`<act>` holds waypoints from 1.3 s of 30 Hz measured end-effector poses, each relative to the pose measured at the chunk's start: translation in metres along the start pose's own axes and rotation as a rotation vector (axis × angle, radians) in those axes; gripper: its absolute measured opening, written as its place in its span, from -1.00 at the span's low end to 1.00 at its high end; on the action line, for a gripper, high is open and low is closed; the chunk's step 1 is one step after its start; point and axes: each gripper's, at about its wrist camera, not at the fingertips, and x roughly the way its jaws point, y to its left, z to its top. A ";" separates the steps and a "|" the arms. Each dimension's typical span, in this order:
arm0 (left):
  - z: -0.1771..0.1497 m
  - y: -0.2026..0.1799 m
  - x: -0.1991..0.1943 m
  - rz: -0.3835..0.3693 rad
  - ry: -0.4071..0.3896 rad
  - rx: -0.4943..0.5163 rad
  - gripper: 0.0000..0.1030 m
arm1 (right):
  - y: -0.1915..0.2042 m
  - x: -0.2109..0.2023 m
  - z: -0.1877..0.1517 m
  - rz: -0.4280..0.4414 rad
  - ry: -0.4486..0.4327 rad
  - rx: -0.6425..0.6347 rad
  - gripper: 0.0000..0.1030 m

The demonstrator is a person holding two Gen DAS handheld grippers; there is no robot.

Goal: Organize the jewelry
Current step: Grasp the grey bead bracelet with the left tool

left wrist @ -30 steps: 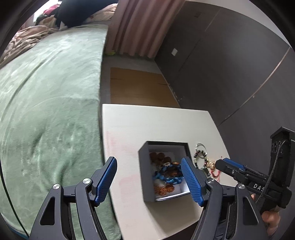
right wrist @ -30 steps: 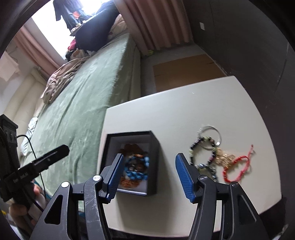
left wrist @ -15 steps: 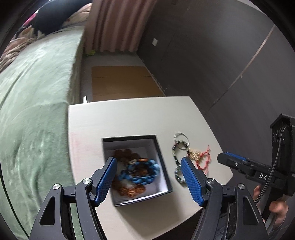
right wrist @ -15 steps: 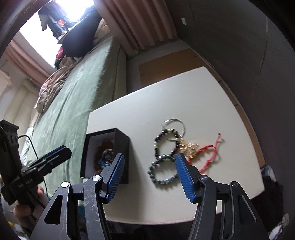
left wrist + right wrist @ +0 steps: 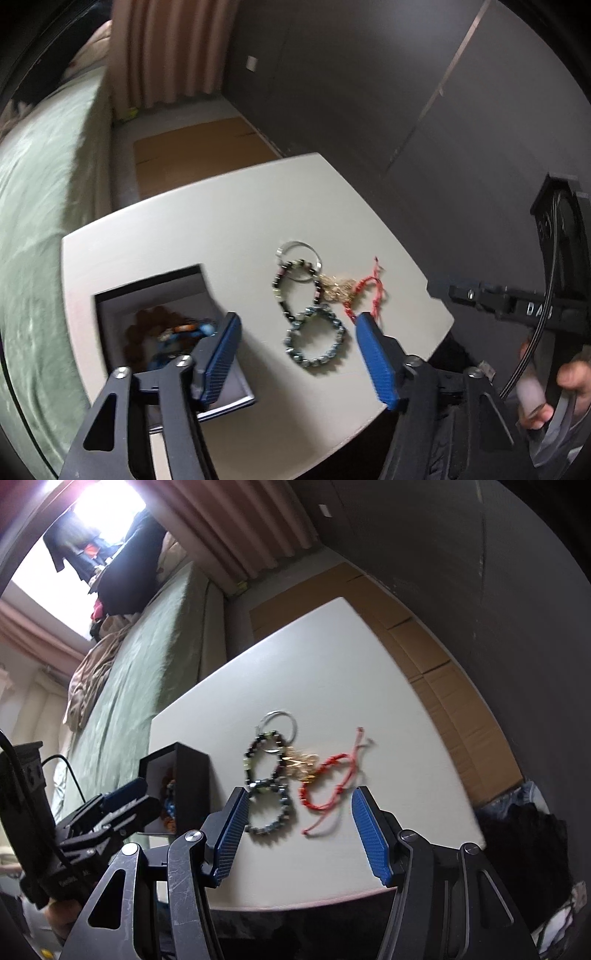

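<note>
1. Right now the left gripper sits low centre of the left wrist view, jaws partly apart and just been closing – nothing between the pads; the blue-grey bead bracelet lies on the table beneath the gap, not gripped.
2. Right gripper low centre in its own view, jaws about half open, empty; red cord bracelet lies on the table under the gap.
3. Loose jewelry, centre of frame on the white table: silver ring, dark bead bracelet, gold chain, all bunched and touching.
4. Black box lower left, open, holds brown beads + blue bracelet – blurred.
5. Writing: "DA" plus a cut-off letter on the other gripper's body, right edge of left view; other text too blurred to read.
6. Bkgd: green bedspread left, pink curtain top.
</note>
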 end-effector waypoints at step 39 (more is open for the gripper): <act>0.002 -0.013 0.062 0.041 0.098 0.066 -0.82 | -0.026 0.033 0.006 -0.054 0.082 -0.003 0.10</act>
